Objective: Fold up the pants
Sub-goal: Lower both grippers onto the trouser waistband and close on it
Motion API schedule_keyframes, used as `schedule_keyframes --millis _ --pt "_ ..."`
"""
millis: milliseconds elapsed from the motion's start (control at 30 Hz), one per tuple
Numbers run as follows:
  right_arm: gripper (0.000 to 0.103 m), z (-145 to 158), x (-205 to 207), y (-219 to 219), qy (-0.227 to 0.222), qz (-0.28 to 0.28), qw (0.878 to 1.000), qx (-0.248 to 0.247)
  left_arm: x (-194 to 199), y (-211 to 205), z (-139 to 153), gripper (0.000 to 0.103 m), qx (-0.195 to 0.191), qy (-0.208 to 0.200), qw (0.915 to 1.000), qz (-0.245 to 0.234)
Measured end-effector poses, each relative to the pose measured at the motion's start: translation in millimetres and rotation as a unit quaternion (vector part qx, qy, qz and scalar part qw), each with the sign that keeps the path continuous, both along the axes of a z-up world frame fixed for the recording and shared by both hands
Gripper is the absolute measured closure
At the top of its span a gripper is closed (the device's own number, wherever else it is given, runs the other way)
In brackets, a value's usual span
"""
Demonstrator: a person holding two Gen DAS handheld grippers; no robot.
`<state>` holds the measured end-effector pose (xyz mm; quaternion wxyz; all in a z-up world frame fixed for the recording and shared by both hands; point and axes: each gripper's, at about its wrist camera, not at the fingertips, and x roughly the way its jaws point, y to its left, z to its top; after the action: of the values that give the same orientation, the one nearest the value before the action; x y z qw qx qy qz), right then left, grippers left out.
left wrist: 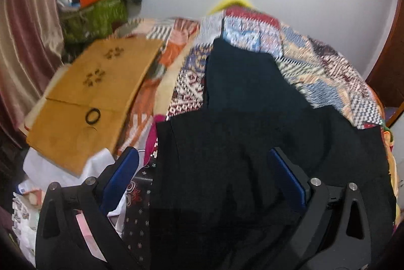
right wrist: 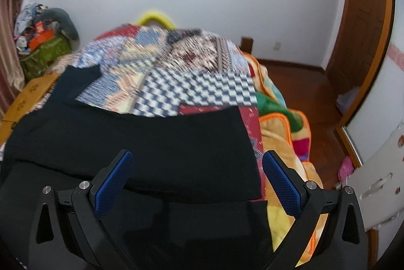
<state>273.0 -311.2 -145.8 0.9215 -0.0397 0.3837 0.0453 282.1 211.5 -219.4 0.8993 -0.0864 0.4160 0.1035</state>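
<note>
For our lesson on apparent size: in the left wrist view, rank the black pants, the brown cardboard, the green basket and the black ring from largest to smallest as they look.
1. Black pants, nearest the camera, so enlarged
2. Brown cardboard
3. Green basket
4. Black ring

Both grippers — left (left wrist: 204,169), right (right wrist: 197,171) — have black frames, blue textured pads (right wrist: 115,181) and silver screws (right wrist: 84,185).
</note>
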Motion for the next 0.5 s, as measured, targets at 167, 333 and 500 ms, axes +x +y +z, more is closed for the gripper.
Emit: schedule_keyframes --millis 167,333,500 --pt "0.003 -15.8 42.8 -16.8 0.022 -0.011 1.000 -0.004 38.8 20.9 -34.9 0.019 -0.009 0.051 0.9985 0.018" --pt "0.010 -20.2 83.9 -34.4 0.028 -0.014 1.000 -0.002 73.2 42.2 -63.2 0.042 -0.049 0.094 0.9939 0.033" --pt "0.023 -38.6 126.7 -43.4 0.057 -0.004 0.998 0.011 89.3 43.6 -84.5 0.053 -0.074 0.118 0.9898 0.031"
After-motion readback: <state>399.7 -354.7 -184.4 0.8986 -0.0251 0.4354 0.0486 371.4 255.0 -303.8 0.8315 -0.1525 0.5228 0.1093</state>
